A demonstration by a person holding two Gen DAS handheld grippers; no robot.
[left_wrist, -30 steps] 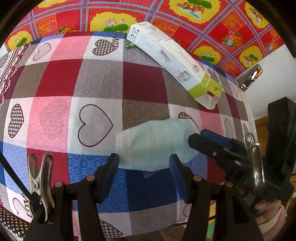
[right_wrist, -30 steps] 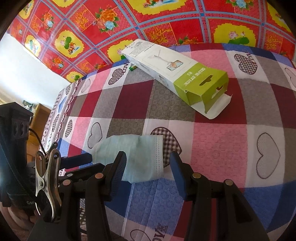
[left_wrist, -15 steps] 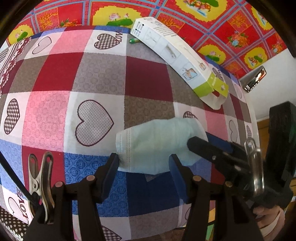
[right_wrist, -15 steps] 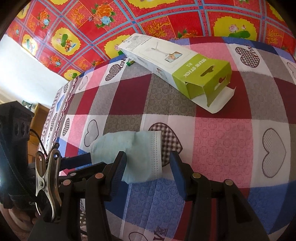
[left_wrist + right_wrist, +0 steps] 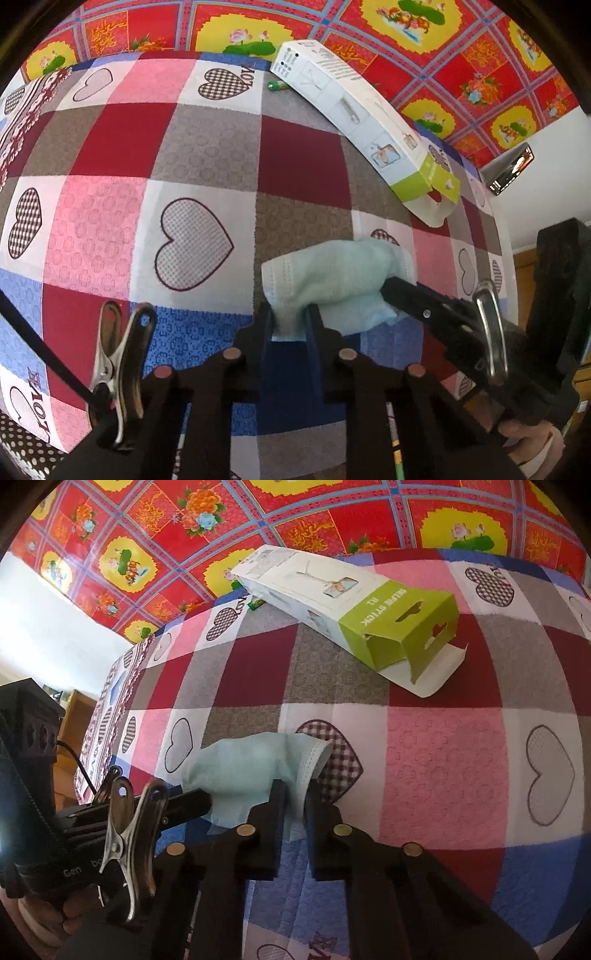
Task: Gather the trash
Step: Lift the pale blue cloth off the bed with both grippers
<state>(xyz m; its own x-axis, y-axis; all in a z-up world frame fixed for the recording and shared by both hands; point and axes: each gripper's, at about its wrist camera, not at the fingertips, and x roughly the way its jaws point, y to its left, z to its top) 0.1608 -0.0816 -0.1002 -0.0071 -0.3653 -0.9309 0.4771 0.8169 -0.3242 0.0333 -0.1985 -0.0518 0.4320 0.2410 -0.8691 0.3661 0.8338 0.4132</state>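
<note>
A pale blue face mask (image 5: 332,273) lies crumpled on the checked heart-patterned tablecloth (image 5: 207,147), near the table's front edge. My left gripper (image 5: 290,321) is closing its jaws on the mask's left pleated end, and the fabric bunches up between the pads. My right gripper (image 5: 295,805) is closing on the opposite pleated end of the mask (image 5: 243,764), pinching it too. Each gripper shows in the other's view, clamped at the far end of the mask. An empty white and green selfie-stick box (image 5: 351,598) lies open-ended further back on the table.
A small green object (image 5: 277,85) lies by the box's far end (image 5: 354,110). Beyond the table's back edge is a red and yellow floral floor (image 5: 147,554). A hand (image 5: 524,443) holds the right gripper at lower right. A white wall and wooden furniture (image 5: 74,716) stand to the side.
Both grippers went from open around the mask's ends to closed on them. The mask, flat before, is now bunched and drawn up between them. Neither hand shifted much.
</note>
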